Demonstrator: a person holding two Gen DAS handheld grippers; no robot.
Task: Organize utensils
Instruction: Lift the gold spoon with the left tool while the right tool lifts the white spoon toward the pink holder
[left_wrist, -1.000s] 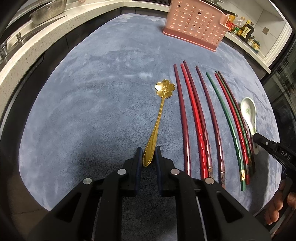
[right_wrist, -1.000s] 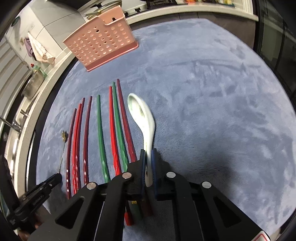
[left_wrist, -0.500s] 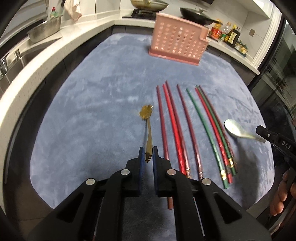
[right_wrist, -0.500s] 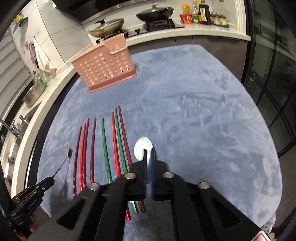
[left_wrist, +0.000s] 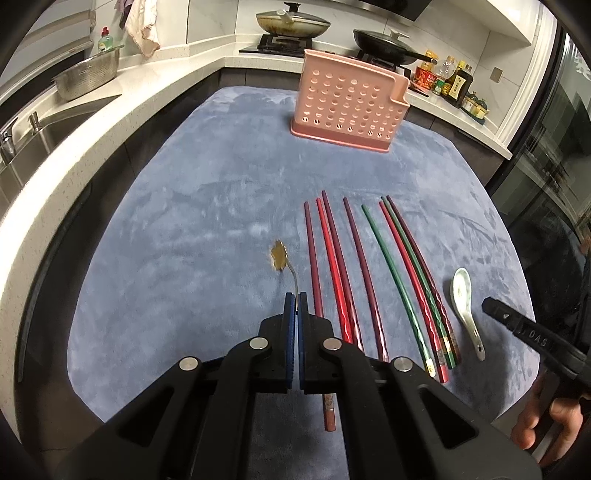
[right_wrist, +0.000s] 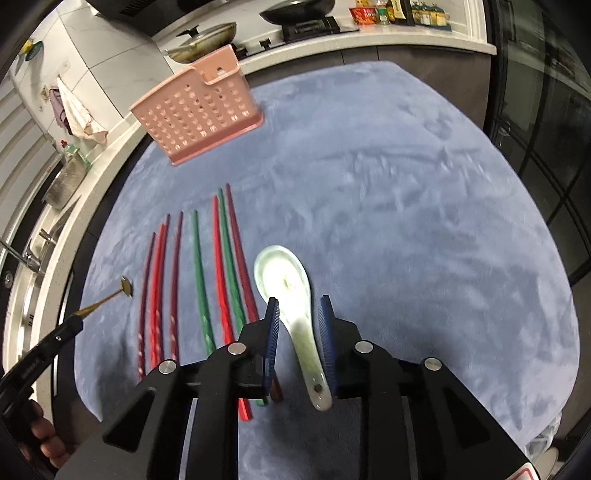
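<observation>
Lifted clear of the mat since a second ago, the gold flower spoon juts straight ahead of the left gripper, pinched by its handle tip, bowl forward toward the pink holder.

From the right gripper, jaws opening, the ceramic spoon has dropped back; it lies lengthwise between the spread fingers, bowl ahead, beside the chopsticks.

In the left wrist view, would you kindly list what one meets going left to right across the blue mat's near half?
Gold flower-headed spoon → row of red, maroon and green chopsticks → white ceramic soup spoon → black right tool.
</observation>
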